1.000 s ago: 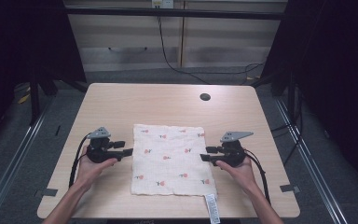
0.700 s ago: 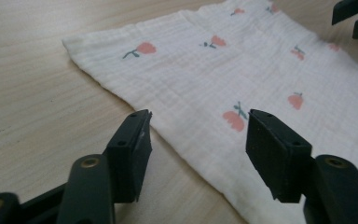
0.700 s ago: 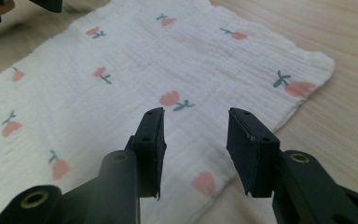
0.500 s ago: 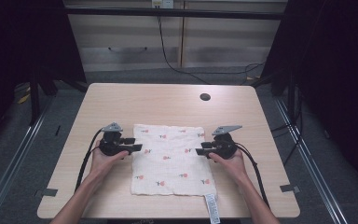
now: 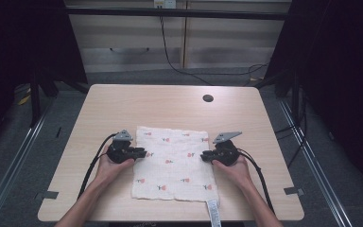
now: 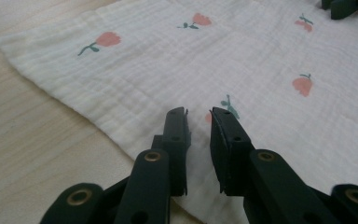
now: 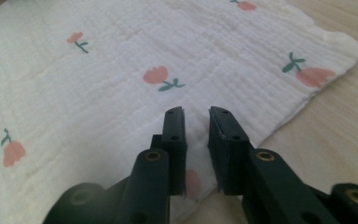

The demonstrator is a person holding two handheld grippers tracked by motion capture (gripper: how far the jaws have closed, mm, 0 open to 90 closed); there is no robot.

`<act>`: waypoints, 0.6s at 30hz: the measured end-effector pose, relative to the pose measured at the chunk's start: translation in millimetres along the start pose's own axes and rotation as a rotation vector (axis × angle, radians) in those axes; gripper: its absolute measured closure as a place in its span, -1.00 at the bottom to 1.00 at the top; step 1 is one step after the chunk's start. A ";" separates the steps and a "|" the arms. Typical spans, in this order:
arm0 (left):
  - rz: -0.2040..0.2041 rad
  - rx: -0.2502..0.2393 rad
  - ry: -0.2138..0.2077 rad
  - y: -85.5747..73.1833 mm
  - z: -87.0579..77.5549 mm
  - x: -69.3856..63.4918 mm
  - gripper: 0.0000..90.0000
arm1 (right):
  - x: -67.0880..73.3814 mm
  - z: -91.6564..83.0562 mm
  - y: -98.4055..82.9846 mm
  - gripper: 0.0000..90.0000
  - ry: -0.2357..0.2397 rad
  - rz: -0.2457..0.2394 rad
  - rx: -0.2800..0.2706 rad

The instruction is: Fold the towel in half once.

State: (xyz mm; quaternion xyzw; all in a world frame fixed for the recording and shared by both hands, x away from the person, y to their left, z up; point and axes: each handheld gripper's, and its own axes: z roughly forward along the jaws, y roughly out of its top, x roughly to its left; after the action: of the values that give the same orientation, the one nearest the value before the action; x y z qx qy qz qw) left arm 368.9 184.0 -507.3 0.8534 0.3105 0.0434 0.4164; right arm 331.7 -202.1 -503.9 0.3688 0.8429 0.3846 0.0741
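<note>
Table [image 5: 123, 109]: pale wood, w/ room on every side of the work.

Cloth [image 5: 175, 161]: white w/ small tulip print. It lies flat and spread at the near-centre of the table, its near edge close to the table's front edge. In the left gripper view the cloth [image 6: 242, 56] shows light crinkles but no real fold.

L gripper [image 5: 142, 153] sits at the cloth's left edge and R gripper [image 5: 204, 155] at its right edge, roughly opposite each other, about mid-way along each side and pointing inward.

Fingers: on both sides they have just been closing and now stand a narrow gap apart. L fingers [image 6: 175, 135] are low over the cloth just inside its edge, and R fingers [image 7: 226, 140] likewise. No ridge of cloth shows pinched between either pair, so I read it as no grip yet.

Doing the step well, as I judge it:
- Press the tips down lightly so a small ridge of cloth rises into the gap, then finish closing.
- Take both layers of the hem, not just surface crinkle, or it'll slip on the lift.
- Keep L and R level w/ each other so the fold line runs straight.
- Lift both together, no tugging apart.

Tag [image 5: 212, 210] hangs off the near edge by the R corner. Keep clear of it.
</note>
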 end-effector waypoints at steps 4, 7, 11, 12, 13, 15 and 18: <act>0.013 0.003 -0.007 -3.0 -1.4 -4.4 0.84 | -0.2 -7.0 -6.3 0.80 0.009 0.006 0.005; 0.011 0.005 -0.015 -5.1 -2.9 -6.1 0.93 | -0.4 -9.3 -8.6 0.81 0.008 0.007 0.006; 0.033 0.017 -0.027 -10.1 -7.6 -17.0 0.93 | 2.9 -15.9 -14.3 0.86 0.010 0.011 0.018; 0.033 0.017 -0.027 -10.1 -7.6 -17.0 0.93 | 4.0 -16.8 -15.6 0.86 0.014 0.009 0.016; 0.034 0.020 -0.033 -11.3 -8.7 -18.5 0.93 | 5.7 -17.9 -16.6 0.85 0.016 0.011 0.017; 0.043 0.023 -0.045 -13.9 -11.2 -22.1 0.93 | 10.0 -20.3 -18.1 0.85 0.020 0.010 0.032; 0.027 0.006 -0.065 -16.8 -11.8 -18.8 0.93 | 15.6 -22.5 -22.2 0.84 0.042 0.009 0.028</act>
State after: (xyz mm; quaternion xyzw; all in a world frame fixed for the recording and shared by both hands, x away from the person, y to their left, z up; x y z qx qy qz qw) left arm 341.6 189.2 -508.5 0.8597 0.2853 0.0202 0.4233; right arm 298.8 -214.4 -501.5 0.3653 0.8480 0.3808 0.0494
